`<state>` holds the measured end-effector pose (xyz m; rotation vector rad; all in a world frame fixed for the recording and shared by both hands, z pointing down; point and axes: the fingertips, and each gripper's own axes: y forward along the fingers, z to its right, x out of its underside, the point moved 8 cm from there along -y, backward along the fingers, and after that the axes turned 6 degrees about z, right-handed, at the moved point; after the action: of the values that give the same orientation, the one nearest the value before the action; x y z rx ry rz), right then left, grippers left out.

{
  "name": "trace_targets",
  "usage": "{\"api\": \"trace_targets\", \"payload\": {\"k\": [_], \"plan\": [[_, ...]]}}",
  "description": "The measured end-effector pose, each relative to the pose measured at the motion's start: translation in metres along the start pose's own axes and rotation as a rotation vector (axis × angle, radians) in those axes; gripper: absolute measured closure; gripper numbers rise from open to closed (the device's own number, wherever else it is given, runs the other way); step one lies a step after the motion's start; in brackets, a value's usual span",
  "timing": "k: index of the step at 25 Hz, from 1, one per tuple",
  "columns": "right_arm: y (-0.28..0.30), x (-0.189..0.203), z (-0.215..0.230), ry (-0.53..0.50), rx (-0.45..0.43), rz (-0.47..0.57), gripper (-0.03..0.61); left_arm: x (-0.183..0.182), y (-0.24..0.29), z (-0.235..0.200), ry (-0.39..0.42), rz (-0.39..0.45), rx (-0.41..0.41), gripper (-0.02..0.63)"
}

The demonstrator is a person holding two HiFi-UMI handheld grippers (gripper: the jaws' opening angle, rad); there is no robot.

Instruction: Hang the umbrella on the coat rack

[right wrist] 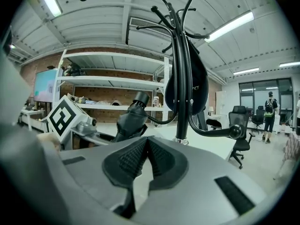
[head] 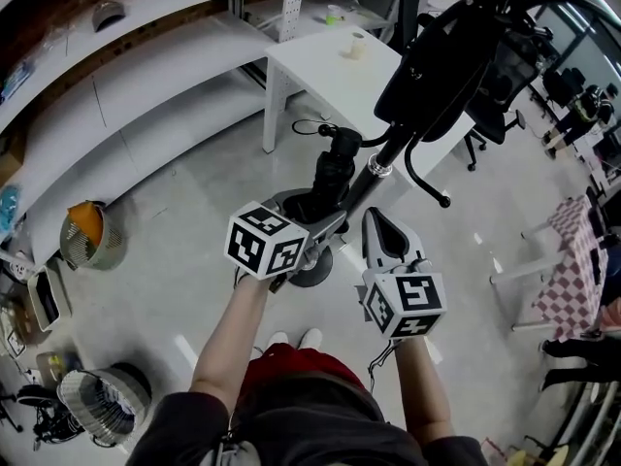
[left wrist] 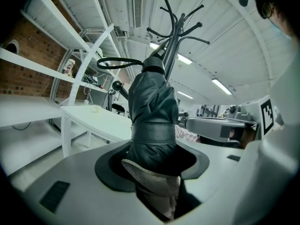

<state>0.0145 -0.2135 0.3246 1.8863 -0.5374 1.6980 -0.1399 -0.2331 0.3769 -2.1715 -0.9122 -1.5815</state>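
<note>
Your left hand-held gripper (left wrist: 154, 170) clamps the folded umbrella (left wrist: 151, 109), whose long axis points up toward the coat rack (left wrist: 174, 36) just beyond. Your right hand-held gripper (right wrist: 146, 142) is closed and empty.

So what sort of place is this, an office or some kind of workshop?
Most likely an open-plan lab or office workspace. Long white shelves run along a brick wall, there are swivel office chairs by the windows, and strip lights hang from a high ceiling.

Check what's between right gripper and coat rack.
Nothing: the right gripper view shows a bare gap from right gripper to coat rack. The umbrella sits off left.
</note>
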Motion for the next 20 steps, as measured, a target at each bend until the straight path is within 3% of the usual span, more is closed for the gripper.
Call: {"api": "trace_targets", "payload": {"k": [9,20], "plan": [[0.007,0.002,0.000,-0.034,0.005,-0.031,0.561,0.010,0.010,-0.007,-0.060,0.011,0.042,0.391],[0.006,0.009,0.001,-0.037,0.034,-0.058,0.561,0.013,0.019,-0.016,-0.108,0.021,0.158,0.391]]}}
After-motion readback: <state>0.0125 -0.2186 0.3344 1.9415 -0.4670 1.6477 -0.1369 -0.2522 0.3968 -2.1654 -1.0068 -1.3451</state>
